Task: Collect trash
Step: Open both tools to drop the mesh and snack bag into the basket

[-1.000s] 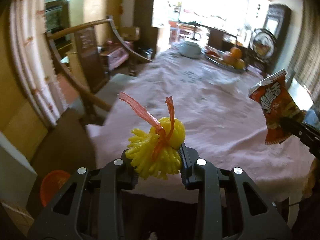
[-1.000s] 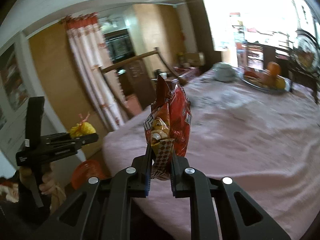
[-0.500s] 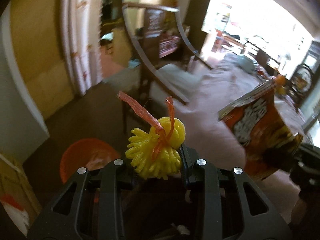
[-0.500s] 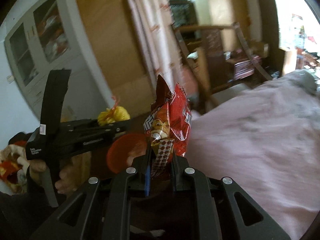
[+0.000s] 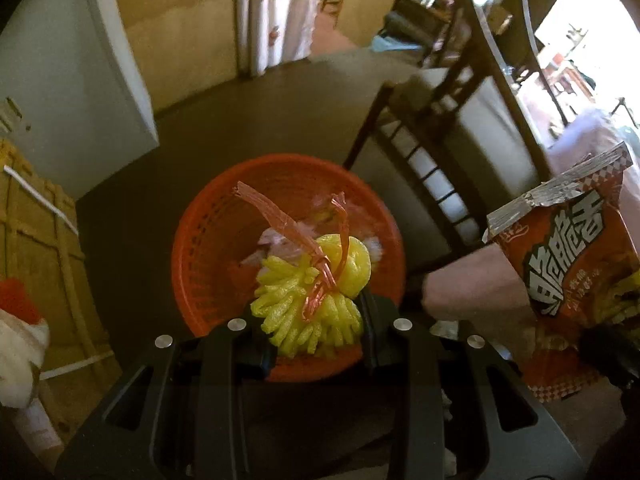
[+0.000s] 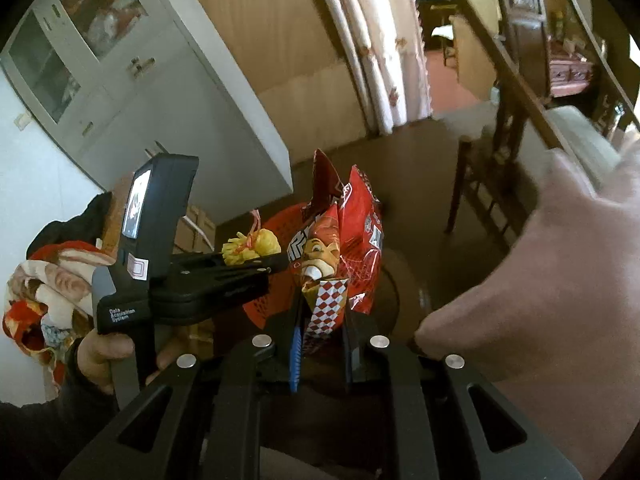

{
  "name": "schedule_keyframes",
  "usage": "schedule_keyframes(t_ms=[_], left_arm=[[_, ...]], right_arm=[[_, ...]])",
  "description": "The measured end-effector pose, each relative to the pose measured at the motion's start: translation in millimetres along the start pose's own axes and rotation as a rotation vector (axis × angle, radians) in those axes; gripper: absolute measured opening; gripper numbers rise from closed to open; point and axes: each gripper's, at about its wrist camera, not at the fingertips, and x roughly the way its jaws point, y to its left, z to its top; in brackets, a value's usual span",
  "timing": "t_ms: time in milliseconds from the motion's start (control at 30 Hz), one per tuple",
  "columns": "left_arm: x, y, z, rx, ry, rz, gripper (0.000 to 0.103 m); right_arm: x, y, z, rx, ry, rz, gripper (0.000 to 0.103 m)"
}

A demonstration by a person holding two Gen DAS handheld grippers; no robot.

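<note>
Firmly clamped, the left gripper (image 5: 316, 316) fingers pinch a yellow foam net (image 5: 316, 296) directly above the orange basket (image 5: 208, 240) on the floor; beside it, the right gripper (image 6: 320, 340) fingers grip a red snack bag (image 6: 340, 256).

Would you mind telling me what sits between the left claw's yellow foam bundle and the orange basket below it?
Nothing: the left wrist view shows the foam bundle hanging directly over the basket, apart from it.

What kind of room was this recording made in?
Most likely the dining or living area of a home: a wooden chair with a cushioned seat, patterned curtains by a doorway, a white glass-door cabinet, and an orange trash basket on the dark floor.
</note>
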Motion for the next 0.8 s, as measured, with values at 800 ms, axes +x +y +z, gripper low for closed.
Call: schedule_keyframes(t_ms=[800], left_arm=[[57,35,10,-0.003,0.085,0.112,0.034]], right_arm=[[146,-4,2,0.017,0.231,0.032,0.016]])
